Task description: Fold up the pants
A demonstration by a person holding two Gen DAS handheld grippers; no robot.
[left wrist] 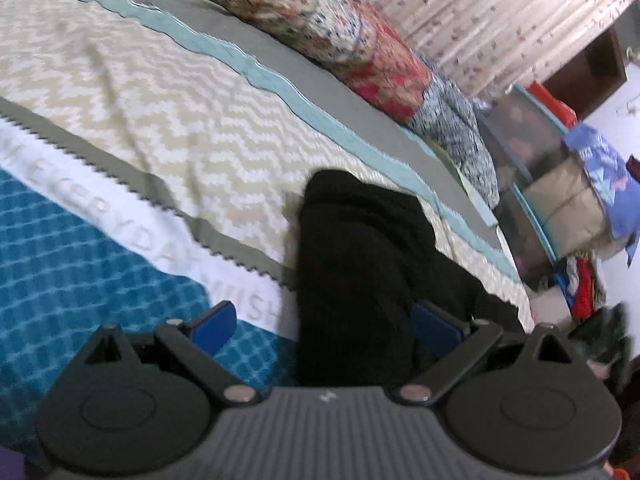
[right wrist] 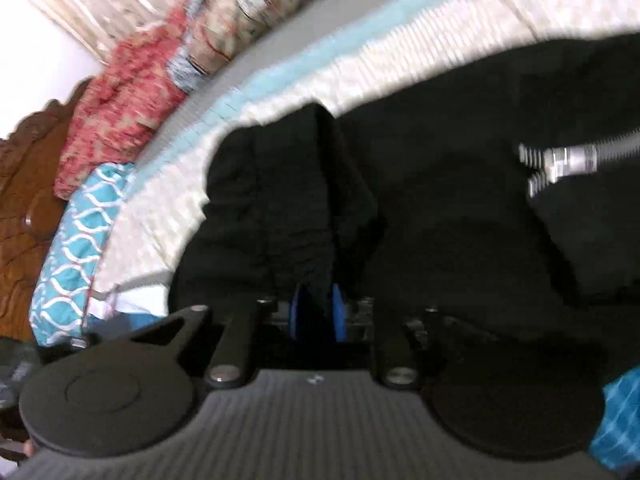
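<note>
Black pants [left wrist: 360, 248] lie on the bed [left wrist: 120, 100]. Only the left view shows the left hand-held gripper [left wrist: 324, 326] spread wide, fabric lying between its pads. Only the right view shows a metal zipper [right wrist: 568, 162] at two o'clock and the right hand-held gripper [right wrist: 318, 312] pinching a fold.

The left gripper [left wrist: 324, 322] sits at six o'clock, its blue pads [left wrist: 212, 326] spread wide apart. Black pants [left wrist: 360, 248] lie bunched between them, running up toward the centre and covering part of the right pad. Under them spreads a bedspread [left wrist: 140, 120] with cream zigzags and a teal check. A red floral pillow [left wrist: 340, 28] lies at one o'clock, with stacked boxes [left wrist: 540, 176] at three.
</note>
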